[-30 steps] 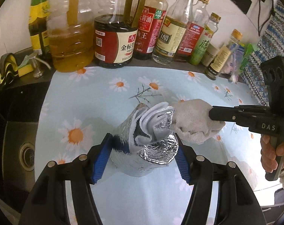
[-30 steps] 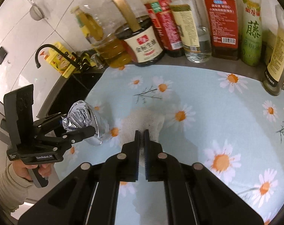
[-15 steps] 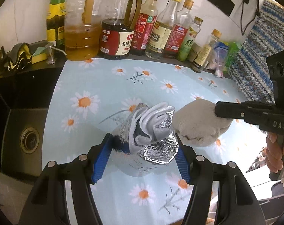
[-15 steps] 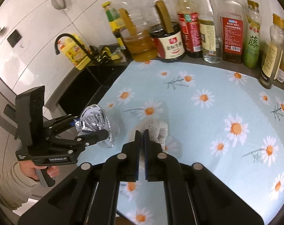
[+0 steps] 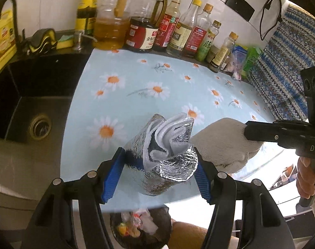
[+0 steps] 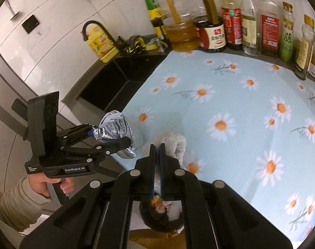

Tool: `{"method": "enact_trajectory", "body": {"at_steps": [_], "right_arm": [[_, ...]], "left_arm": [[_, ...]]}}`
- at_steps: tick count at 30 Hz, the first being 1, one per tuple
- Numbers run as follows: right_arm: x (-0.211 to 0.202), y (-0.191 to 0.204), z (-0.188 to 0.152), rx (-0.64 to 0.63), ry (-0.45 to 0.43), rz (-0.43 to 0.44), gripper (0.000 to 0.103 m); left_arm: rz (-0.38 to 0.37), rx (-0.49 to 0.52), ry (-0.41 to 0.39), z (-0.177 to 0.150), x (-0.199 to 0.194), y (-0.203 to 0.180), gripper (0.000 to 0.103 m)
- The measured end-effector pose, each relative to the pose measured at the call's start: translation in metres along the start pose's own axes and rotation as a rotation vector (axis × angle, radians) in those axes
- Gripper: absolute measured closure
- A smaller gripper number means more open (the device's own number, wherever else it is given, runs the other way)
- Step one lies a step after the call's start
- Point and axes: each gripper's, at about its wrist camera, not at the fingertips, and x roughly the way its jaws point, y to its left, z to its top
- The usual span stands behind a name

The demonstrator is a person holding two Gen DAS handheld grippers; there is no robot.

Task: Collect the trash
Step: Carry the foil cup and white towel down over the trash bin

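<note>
My left gripper (image 5: 158, 161) is shut on a crumpled silver foil pouch (image 5: 165, 157) and holds it above the front edge of the daisy-print counter (image 5: 149, 83). It also shows in the right wrist view (image 6: 116, 132). My right gripper (image 6: 156, 151) is shut on a cream knitted cloth (image 6: 174, 143), held close to the right of the pouch; the cloth also shows in the left wrist view (image 5: 224, 145). A dark trash bin (image 5: 140, 228) with wrappers inside stands below the counter edge, under both grippers; it also shows in the right wrist view (image 6: 163, 213).
A row of oil and sauce bottles (image 5: 149, 27) lines the back wall. A black sink (image 5: 28, 108) lies left of the counter, with a faucet (image 6: 95, 27) and sponges (image 5: 64, 41). A patterned blue cloth (image 5: 290, 66) hangs at the right.
Both grippers have lifted and drawn back from the counter middle toward its front edge, carrying the pouch and the cloth. The trash bin has come into view below them.
</note>
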Motion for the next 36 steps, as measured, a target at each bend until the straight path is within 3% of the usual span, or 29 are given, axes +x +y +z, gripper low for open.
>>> {"method": "enact_trajectory", "body": {"at_steps": [14,36], "right_arm": [[0.016,0.060,-0.059,-0.023,0.078,0.003,0.098],[0.084,0.045,-0.126,0.045,0.278,-0.050,0.098]], "left_arm": [[-0.053,-0.070,0.078,-0.092,-0.022,0.012,0.042],[-0.070,-0.156,0.294,-0.185,0.038,0.036,0.042]]}}
